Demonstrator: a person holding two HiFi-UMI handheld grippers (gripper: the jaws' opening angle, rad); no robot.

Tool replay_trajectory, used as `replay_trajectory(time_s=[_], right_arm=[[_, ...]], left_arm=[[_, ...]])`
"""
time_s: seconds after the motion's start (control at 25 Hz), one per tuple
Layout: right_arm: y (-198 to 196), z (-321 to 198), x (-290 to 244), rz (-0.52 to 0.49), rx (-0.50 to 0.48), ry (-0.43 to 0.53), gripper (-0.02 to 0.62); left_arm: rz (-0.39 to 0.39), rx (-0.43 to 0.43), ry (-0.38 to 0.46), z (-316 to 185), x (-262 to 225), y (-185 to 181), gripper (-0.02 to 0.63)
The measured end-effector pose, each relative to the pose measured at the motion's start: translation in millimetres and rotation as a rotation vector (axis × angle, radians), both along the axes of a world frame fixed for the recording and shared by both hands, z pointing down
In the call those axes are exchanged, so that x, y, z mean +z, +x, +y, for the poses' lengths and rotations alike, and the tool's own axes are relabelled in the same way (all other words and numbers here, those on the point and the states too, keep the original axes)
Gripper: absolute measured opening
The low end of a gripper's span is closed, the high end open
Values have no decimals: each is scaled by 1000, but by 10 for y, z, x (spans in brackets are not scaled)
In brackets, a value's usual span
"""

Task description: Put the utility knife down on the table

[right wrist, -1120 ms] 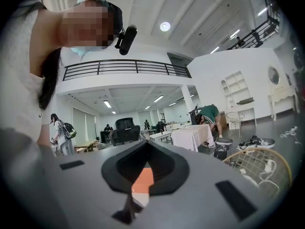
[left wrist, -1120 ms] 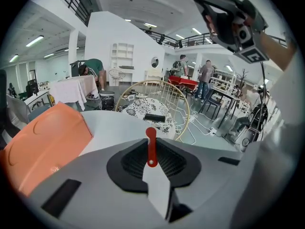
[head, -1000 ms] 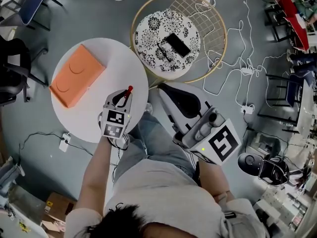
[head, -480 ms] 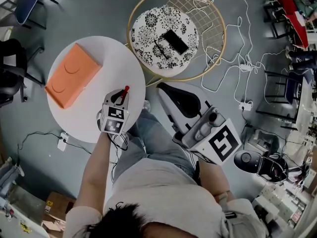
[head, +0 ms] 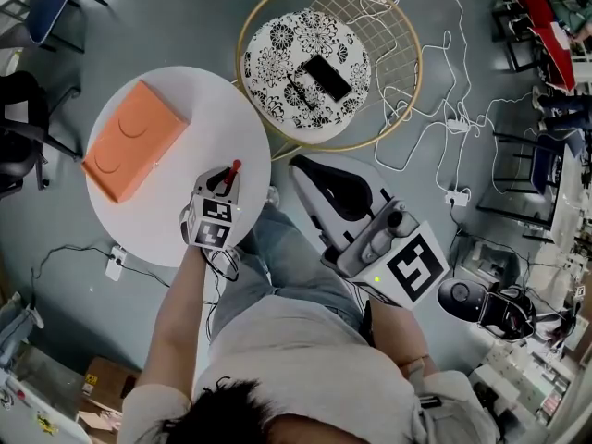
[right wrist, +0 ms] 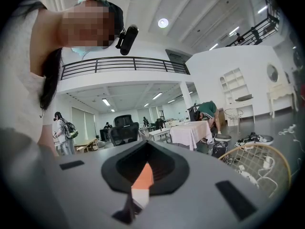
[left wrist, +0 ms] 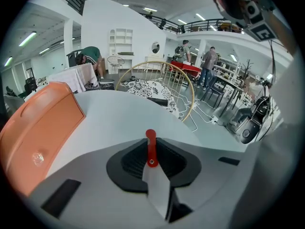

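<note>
Over the near edge of the round white bench (head: 139,225), the largest thing within reach and the place the task names, the left tool (left wrist: 155,180) hangs low above bare top. Well apart, toward the bench's far left, lies an orange box (head: 136,153), so the near side looks chosen because nothing there would be struck. Off the bench, beside the person's lap, the right tool (right wrist: 141,185) tilts upward toward the ceiling, its jaws together with nothing between them. I judge it parked out of the way, having no part in this step. The left tool's jaws are clamped on the utility knife (left wrist: 150,144), whose red end juts forward past them. Gripped by its back part, the knife could be lowered flat. Whether it touches the top yet I cannot tell.
</note>
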State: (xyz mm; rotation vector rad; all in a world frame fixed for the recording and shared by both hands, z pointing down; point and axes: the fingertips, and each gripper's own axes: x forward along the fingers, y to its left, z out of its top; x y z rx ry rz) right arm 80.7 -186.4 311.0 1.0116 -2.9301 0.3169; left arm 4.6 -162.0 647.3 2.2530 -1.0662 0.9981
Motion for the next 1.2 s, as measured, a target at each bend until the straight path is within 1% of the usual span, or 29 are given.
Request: replay_trajectory(time_s=[0.08, 0.16, 0.32, 0.44, 0.52, 0.64, 0.72, 0.76, 0.88, 0.92, 1.08, 1.2], right_arm=[[-2, 2, 1, -1, 0, -1, 9], [-17, 17, 7, -3, -1, -3, 9], [-50, 42, 17, -4, -6, 1, 9], [-65, 69, 4, -6, -14, -4, 9], [-91, 79, -32, -10, -18, 9, 9], [-146, 122, -63, -13, -27, 20, 9], [-183, 164, -81, -12, -34, 23, 9], [-201, 186, -92, -11, -36, 24, 9], [-239, 249, -120, -11, -42, 31, 9], [-246, 269, -123, -11, -43, 32, 9], [-251, 361, -119, -7, -45, 28, 9], [-275, 426, -158, -17, -49, 31, 9]], left_arm=[[9, 3, -5, 2, 13, 2, 60], [22, 5, 11, -12, 12, 1, 61], [21, 5, 32, -11, -6, -27, 63], [40, -2, 32, -8, -65, -24, 63], [45, -5, 44, -14, -112, -38, 64], [47, -10, 39, 18, -223, -66, 64], [51, -4, 64, 25, -201, -88, 64], [52, -3, 63, 43, -184, -105, 64], [35, -13, 21, 134, -141, -181, 66], [31, -16, 22, 142, -140, -202, 66], [35, -34, 84, 130, -223, -245, 63], [29, -56, 97, 166, -422, -274, 23]])
